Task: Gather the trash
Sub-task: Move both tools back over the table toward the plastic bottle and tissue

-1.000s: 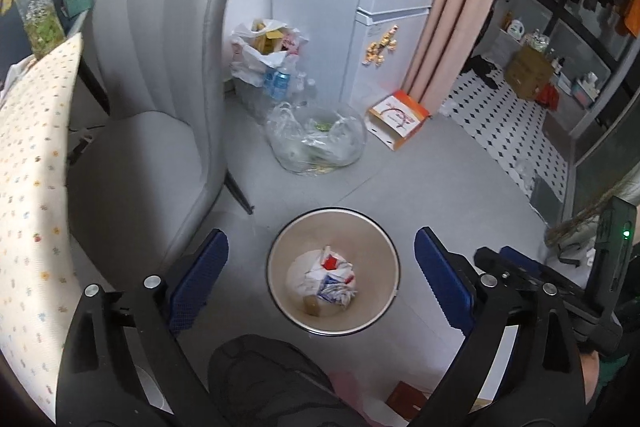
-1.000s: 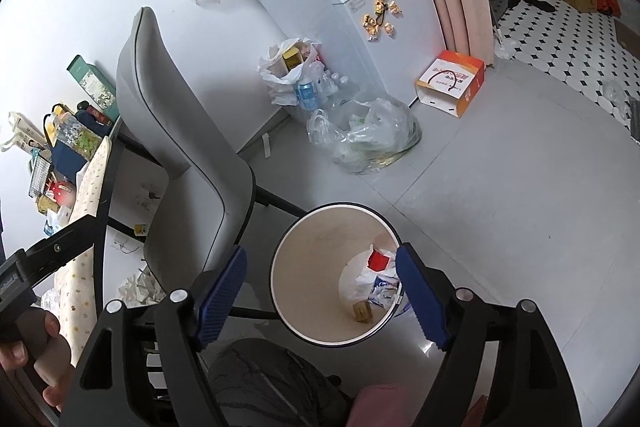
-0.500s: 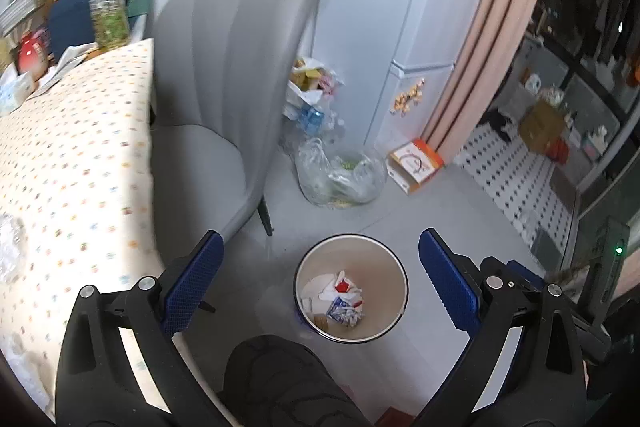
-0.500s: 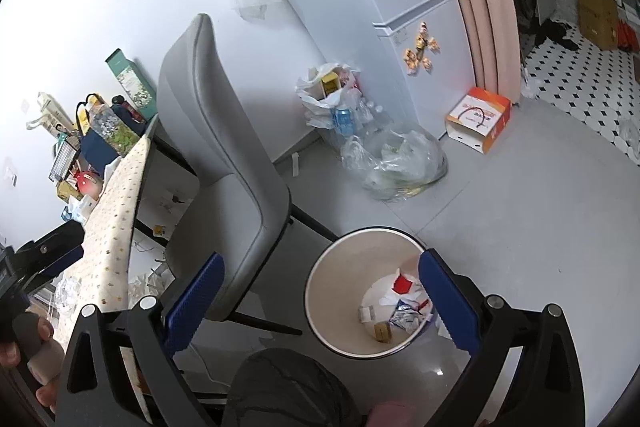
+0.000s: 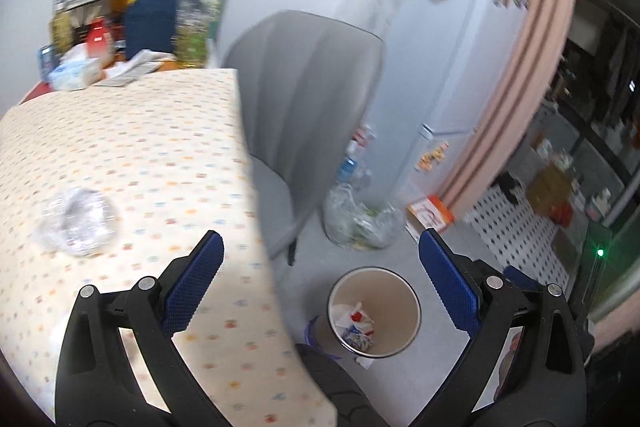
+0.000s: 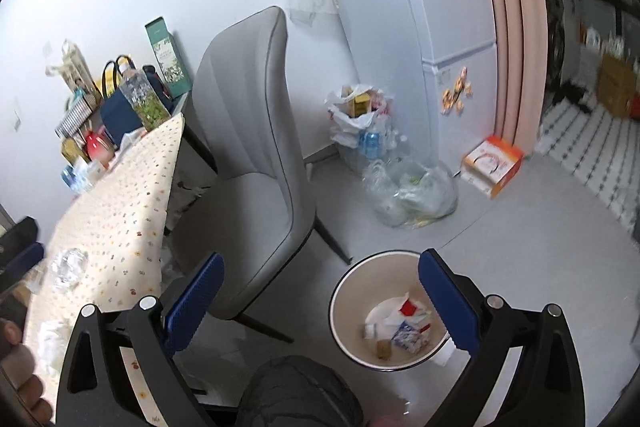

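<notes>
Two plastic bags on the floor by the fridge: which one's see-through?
The clear bag, nearer the trash bin. The white bag behind it against the wall is opaque.

trash bin (image 6: 344,311): round, cream, upright on floor, wrappers inside | crumpled clear plastic (image 5: 78,221): lying on dotted tablecloth (image 5: 168,155)

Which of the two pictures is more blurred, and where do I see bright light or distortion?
Left wrist view: more blurred; the grey chair and the clutter behind the table are smeared, and the fridge bends from fisheye distortion. Right wrist view: sharper; the trash bin is clear, a sunlit patch brightens the tablecloth, and dark corners frame the image.
</notes>
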